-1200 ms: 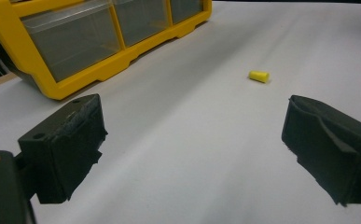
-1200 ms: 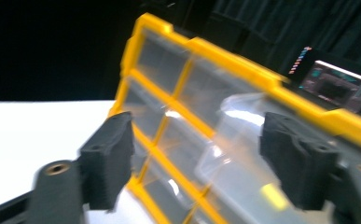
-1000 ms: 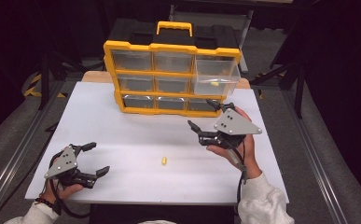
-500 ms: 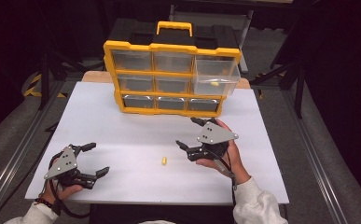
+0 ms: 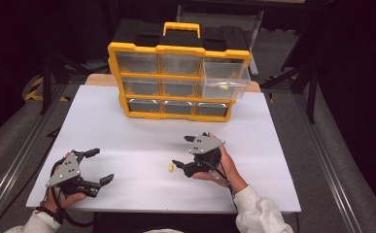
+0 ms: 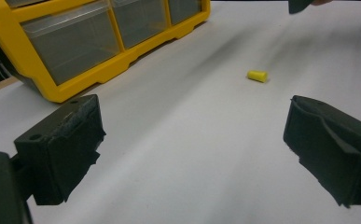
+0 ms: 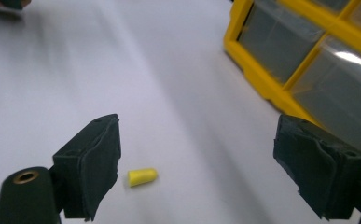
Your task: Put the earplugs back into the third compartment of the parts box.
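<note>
The right gripper (image 5: 184, 154) sits low over the white tabletop (image 5: 127, 131) with its two black jaws spread wide and nothing between them; in the right gripper view the small yellow tapered foam earplug (image 7: 142, 177) lies on its side just beside the inner face of one jaw, apart from it and off-centre in the gap. From above, the same earplug (image 5: 170, 167) rests on the bare table just beside that gripper's lower jaw tip. It looks light and soft — likely to squash under a hard pinch and to roll or skid if nudged, so a gentle closure across the middle of its body, with the plug centred between the pads first, seems the safest hold. The left gripper (image 5: 97, 166) rests near the table's front left corner, jaws likewise released and empty, well apart from the plug. Behind stands a yellow-framed plastic organiser (image 5: 176, 80) with clear drawers, its upper right drawer (image 5: 224, 80) pulled out and holding something small and yellow — too small to identify.
</note>
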Demonstrator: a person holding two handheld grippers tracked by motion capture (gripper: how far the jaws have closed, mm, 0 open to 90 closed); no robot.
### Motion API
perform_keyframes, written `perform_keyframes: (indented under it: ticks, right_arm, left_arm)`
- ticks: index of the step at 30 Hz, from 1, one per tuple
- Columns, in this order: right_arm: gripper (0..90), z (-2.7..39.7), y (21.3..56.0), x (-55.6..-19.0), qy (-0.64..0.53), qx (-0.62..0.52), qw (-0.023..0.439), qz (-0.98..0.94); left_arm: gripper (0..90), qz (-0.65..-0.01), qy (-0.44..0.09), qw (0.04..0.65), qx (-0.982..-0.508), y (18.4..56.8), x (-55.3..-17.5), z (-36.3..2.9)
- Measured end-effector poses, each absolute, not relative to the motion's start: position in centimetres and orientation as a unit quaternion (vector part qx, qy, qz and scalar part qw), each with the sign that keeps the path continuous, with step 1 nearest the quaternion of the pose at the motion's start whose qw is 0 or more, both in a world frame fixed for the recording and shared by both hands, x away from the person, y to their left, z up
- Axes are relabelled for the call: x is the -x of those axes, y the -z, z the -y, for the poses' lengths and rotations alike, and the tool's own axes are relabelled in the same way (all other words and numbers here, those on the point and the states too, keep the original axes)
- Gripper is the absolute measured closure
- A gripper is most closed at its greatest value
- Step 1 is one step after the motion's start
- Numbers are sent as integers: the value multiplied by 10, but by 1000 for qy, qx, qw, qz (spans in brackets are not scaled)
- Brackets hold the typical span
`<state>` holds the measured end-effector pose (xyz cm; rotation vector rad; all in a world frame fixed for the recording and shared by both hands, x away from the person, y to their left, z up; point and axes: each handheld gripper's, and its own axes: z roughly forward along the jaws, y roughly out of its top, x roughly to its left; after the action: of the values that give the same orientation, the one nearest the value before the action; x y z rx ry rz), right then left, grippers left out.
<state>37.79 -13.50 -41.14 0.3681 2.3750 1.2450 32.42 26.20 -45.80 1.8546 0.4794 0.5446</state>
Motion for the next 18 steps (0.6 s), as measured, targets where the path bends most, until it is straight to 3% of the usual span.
perform_keyframes:
  ticks: [4,14,18]
  right_arm:
    - [166,126,426,-381,-432,-132,191,-872]
    - [347,108,456,-391,-402,-124,128,-898]
    - [430,103,464,-395,-380,-122,123,-909]
  left_arm:
    - [61,-203,-229,545,-780,458,-324,-262]
    - [61,-201,-226,542,-784,459,-325,-262]
    - [61,-200,-226,542,-784,459,-324,-262]
